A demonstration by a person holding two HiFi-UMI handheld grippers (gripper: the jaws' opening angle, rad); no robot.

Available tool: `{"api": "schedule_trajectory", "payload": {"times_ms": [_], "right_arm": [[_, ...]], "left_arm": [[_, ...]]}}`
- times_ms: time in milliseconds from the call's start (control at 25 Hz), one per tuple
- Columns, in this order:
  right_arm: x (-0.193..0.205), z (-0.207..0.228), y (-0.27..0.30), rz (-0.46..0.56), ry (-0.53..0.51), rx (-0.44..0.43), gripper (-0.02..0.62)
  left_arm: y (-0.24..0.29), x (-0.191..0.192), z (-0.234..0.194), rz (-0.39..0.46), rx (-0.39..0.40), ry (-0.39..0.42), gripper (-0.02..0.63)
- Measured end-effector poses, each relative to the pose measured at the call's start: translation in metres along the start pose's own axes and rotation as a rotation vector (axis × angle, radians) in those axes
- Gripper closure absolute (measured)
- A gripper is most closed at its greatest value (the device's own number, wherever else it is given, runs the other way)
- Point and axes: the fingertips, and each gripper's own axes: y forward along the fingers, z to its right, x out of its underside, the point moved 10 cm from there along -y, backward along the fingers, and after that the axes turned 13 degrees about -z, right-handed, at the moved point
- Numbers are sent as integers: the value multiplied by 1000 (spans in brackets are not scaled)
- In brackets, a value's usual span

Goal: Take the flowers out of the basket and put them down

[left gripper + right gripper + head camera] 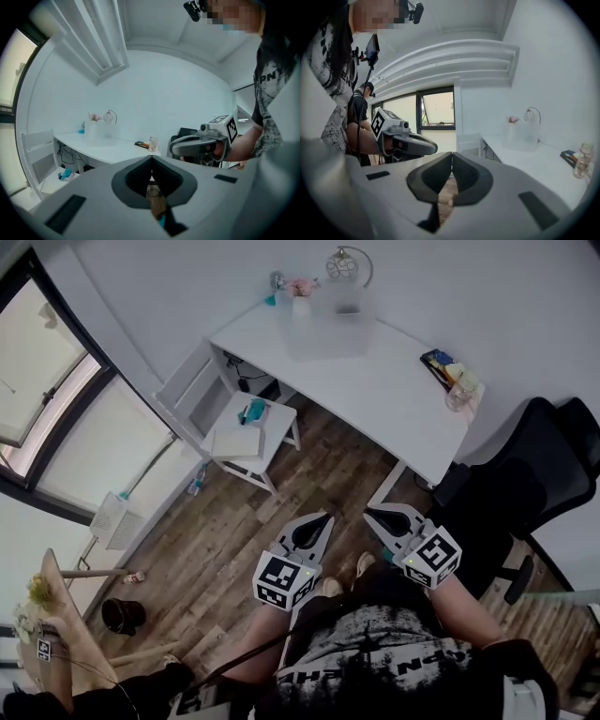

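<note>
Ahead, the basket (328, 326) sits on a desk (375, 395) beside a black chair (534, 465).

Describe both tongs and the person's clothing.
Left tongs and right tongs: pale grey, tapering shells with dark padded inner faces. Each carries a white cube, left, right, with black square markers. The person wears a dark T-shirt with pale print.

Even, cool daylight enters through the window (52, 404), whose panes wash out to glare. Farther from the window, the white counter (375, 381) appears soft and hazy. Both gripper views bend strongly, with black vignetted corners.
</note>
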Motion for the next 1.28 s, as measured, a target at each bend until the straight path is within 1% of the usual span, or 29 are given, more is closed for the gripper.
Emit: {"api": "schedule_trajectory", "payload": {"times_ms": [160, 440, 600, 840, 1080, 1280], "right_arm": [[-7, 11, 15, -11, 3, -9, 578], [-20, 56, 46, -4, 6, -31, 578], [-32, 90, 63, 23, 10, -42, 579], [-48, 149, 92, 40, 4, -75, 578], [-63, 212, 118, 44, 10, -121, 578], [-72, 254, 142, 54, 5, -161, 578]], "left_arm": [[8, -3, -16, 6, 1, -18, 594], [43, -23, -52, -7, -15, -22, 594], [67, -45, -74, -2, -31, -11, 593], [104, -75, -112, -13, -72, -19, 594], [141, -107, -144, -20, -125, -30, 594], [167, -127, -166, -24, -162, -39, 594]]}}
